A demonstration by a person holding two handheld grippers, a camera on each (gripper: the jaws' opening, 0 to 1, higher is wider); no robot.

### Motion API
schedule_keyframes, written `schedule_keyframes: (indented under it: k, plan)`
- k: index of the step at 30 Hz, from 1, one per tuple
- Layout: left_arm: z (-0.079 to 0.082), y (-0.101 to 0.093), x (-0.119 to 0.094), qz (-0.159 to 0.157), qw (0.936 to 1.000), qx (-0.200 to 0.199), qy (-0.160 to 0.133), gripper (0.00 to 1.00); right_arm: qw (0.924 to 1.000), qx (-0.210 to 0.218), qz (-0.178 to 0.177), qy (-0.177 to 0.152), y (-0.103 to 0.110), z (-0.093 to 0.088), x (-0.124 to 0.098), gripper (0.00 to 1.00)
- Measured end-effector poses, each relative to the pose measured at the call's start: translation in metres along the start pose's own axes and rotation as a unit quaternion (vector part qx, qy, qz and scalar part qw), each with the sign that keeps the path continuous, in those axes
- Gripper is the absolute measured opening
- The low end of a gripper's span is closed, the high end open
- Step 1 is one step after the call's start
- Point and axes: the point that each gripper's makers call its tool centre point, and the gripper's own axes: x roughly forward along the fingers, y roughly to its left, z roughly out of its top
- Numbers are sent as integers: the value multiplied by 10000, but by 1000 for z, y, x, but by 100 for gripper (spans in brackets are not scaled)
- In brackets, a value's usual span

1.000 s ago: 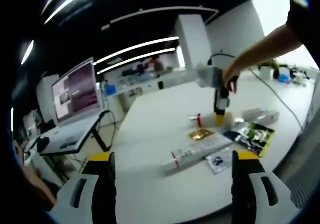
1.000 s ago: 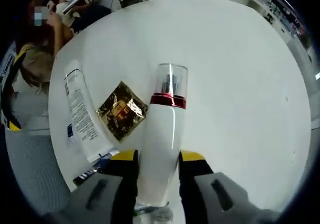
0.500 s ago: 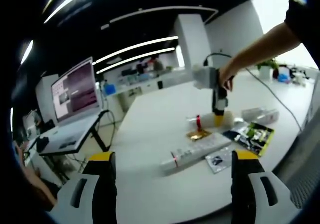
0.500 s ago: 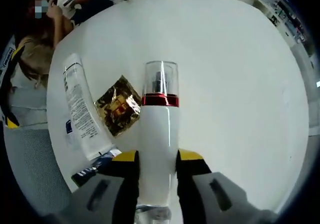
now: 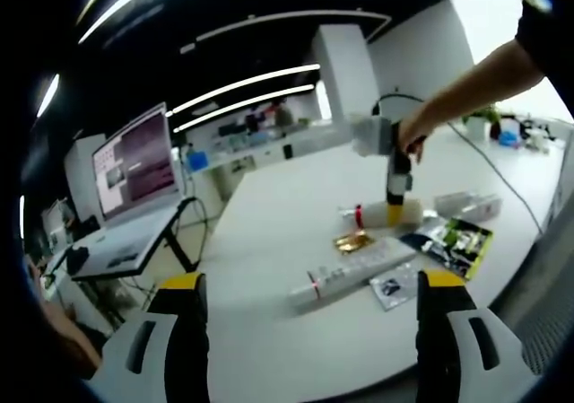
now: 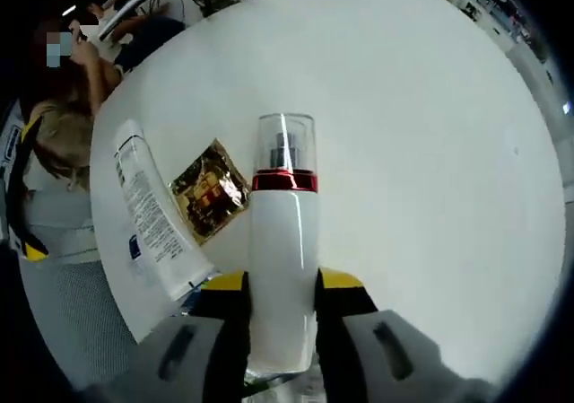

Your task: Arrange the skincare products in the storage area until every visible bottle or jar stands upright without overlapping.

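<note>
A white bottle [image 6: 283,241] with a red band and a clear cap lies along the jaws of my right gripper [image 6: 282,282], which is shut on its body. From the left gripper view the same bottle [image 5: 381,214] hangs sideways just above the white table [image 5: 269,232], its cap pointing left, with the right gripper [image 5: 395,207] coming down on it from a person's hand. Left of the bottle lie a gold sachet [image 6: 209,190] and a white tube [image 6: 152,219], both flat on the table. My left gripper [image 5: 309,331] is open and well short of the products.
A green and black packet [image 5: 457,239], a small dark sachet [image 5: 392,289] and a clear wrapped item [image 5: 466,207] lie near the tube [image 5: 350,273]. A monitor [image 5: 134,161] stands on a side desk to the left. A seated person [image 6: 63,116] is beyond the table edge.
The right gripper has carried the bottle slightly up and to the right, off the gold sachet, which now shows whole. The left gripper has stayed still and open.
</note>
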Motion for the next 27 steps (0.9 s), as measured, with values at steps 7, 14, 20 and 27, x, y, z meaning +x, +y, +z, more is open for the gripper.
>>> schedule_keyframes:
  k: [7, 14, 20, 27]
  plan:
    - [-1, 0, 0, -4, 10000, -6, 17, 94, 9932, 910, 551, -474, -5, 2, -3, 26]
    - [-2, -1, 0, -18, 10000, 7, 50, 94, 9779, 1595, 1040, -869, 0, -3, -6, 26]
    - [-2, -2, 0, -26, 10000, 20, 69, 95, 9491, 2374, 1641, -1264, 8, -8, -9, 26]
    - [-4, -4, 0, -71, 9998, 62, 155, 95, 9168, 2925, 2043, -1795, 17, -14, -14, 26]
